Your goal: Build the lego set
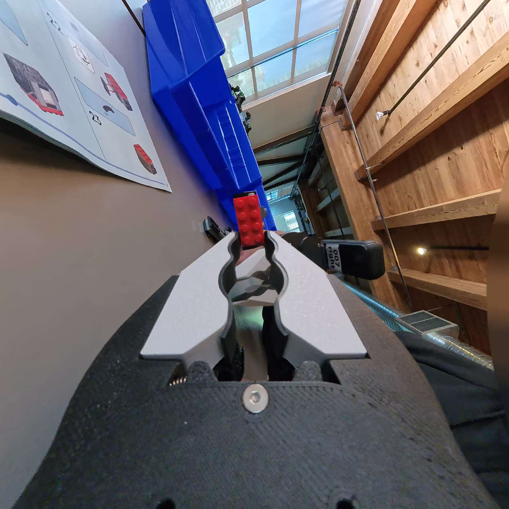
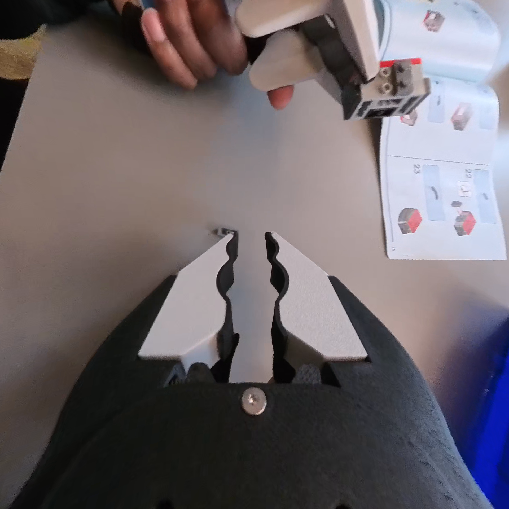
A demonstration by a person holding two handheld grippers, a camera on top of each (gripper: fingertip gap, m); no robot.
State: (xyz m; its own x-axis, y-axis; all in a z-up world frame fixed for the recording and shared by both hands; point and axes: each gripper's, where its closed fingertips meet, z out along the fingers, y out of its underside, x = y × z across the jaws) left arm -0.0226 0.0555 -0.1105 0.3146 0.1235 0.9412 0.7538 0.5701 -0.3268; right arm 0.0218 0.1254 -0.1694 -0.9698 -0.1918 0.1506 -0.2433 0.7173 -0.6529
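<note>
Grey tabletop [image 2: 137, 165], left hand-held gripper [image 1: 252, 237] pinching a red-topped grey studded brick assembly [image 1: 249, 220], right hand-held gripper [image 2: 250, 234] spread, small grey brick piece [image 2: 223, 230] touching its left fingertip.

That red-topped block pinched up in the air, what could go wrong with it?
1. The left tongs grip the red-topped block only by its end, so it might twist or drop.
2. The small grey piece beside the open right tongs could get nudged away.
</note>
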